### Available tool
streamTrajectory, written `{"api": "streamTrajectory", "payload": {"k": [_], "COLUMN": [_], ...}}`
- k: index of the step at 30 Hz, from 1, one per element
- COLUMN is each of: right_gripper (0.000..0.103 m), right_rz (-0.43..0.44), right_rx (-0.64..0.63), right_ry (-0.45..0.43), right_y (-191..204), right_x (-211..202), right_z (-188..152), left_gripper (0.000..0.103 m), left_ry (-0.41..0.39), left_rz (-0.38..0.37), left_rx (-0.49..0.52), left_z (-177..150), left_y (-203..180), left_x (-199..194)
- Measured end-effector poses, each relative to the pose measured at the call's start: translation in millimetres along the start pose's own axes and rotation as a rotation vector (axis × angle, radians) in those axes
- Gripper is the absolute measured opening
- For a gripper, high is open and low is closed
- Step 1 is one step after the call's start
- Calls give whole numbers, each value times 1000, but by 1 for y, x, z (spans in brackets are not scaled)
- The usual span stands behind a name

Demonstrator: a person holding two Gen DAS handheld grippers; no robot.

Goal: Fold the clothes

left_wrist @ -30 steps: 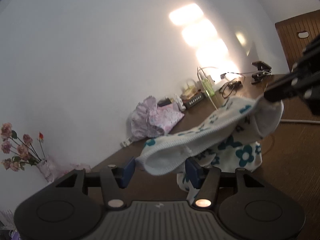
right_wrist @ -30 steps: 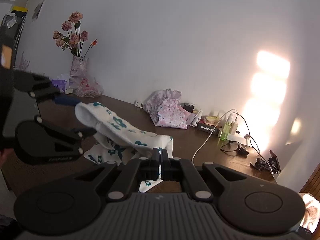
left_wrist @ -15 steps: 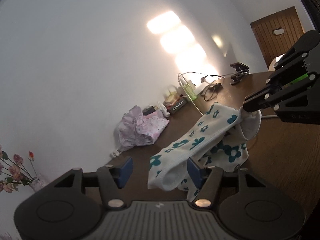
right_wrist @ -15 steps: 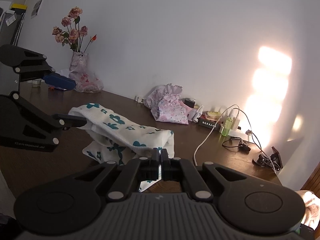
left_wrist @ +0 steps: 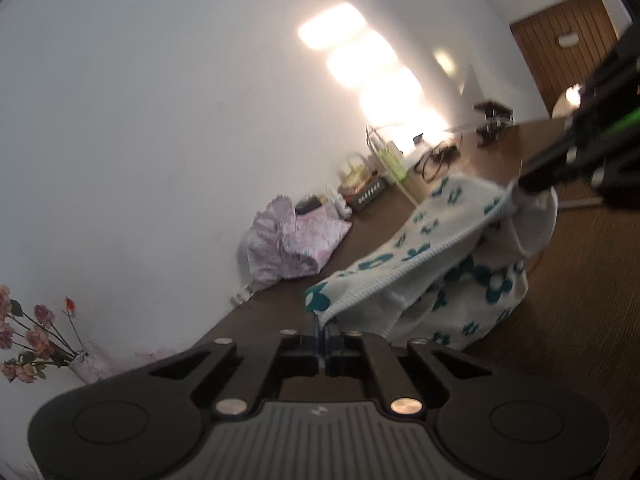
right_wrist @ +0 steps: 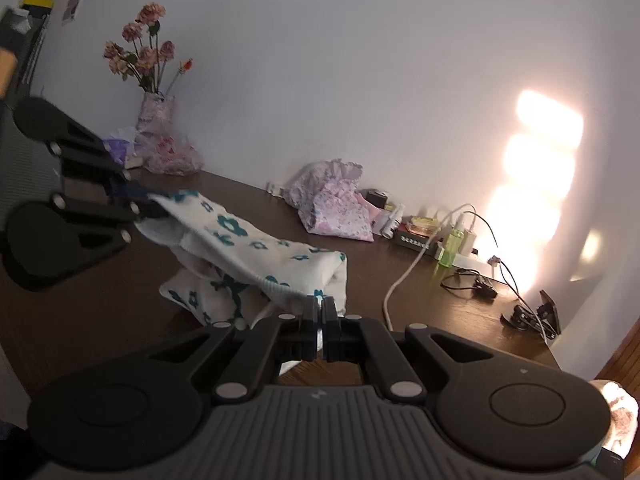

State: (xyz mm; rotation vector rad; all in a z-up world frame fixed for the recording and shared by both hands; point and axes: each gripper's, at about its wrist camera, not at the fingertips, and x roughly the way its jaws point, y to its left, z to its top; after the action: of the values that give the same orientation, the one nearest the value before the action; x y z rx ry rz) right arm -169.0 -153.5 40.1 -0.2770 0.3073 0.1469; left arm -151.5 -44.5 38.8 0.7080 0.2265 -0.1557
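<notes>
A white knit garment with teal flowers (left_wrist: 420, 248) hangs stretched between my two grippers above the dark wooden table (left_wrist: 580, 320), its lower folds resting on the wood. My left gripper (left_wrist: 324, 332) is closing tight on the ribbed hem at the near corner, and the pads pinch the fabric. My right gripper (left_wrist: 520, 186) is shut on the far corner. In the right wrist view the right gripper (right_wrist: 319, 308) clamps the hem of the garment (right_wrist: 256, 244), and the left gripper (right_wrist: 148, 204) grips the opposite end.
A crumpled pink floral garment (right_wrist: 332, 208) lies by the wall. A vase of dried flowers (right_wrist: 154, 112) stands at the far left. A white cable (right_wrist: 412, 268), a green bottle (right_wrist: 450, 246), small boxes and black clips (right_wrist: 536, 316) crowd the right end. A wooden door (left_wrist: 560, 52) lies beyond.
The left gripper's jaws, open around the garment's end before, have shut on its hem. The garment is now pulled taut between both grippers. The right gripper has stayed shut.
</notes>
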Motion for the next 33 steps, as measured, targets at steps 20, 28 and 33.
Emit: {"api": "streamTrajectory", "payload": {"k": [20, 28, 33], "right_gripper": [0, 0, 0], "right_rz": [-31, -6, 57], "right_rx": [66, 132, 233], "right_ry": [-203, -530, -529], "right_y": [-23, -54, -83], "right_x": [-26, -85, -75], "right_z": [49, 158, 175], "left_gripper": [1, 1, 1], "left_ry": [-158, -466, -495], "left_rz": [-159, -86, -40], "left_rx": [-404, -447, -404], "left_z": [32, 95, 119], "left_y": [86, 172, 191], "left_x": [-35, -90, -100]}}
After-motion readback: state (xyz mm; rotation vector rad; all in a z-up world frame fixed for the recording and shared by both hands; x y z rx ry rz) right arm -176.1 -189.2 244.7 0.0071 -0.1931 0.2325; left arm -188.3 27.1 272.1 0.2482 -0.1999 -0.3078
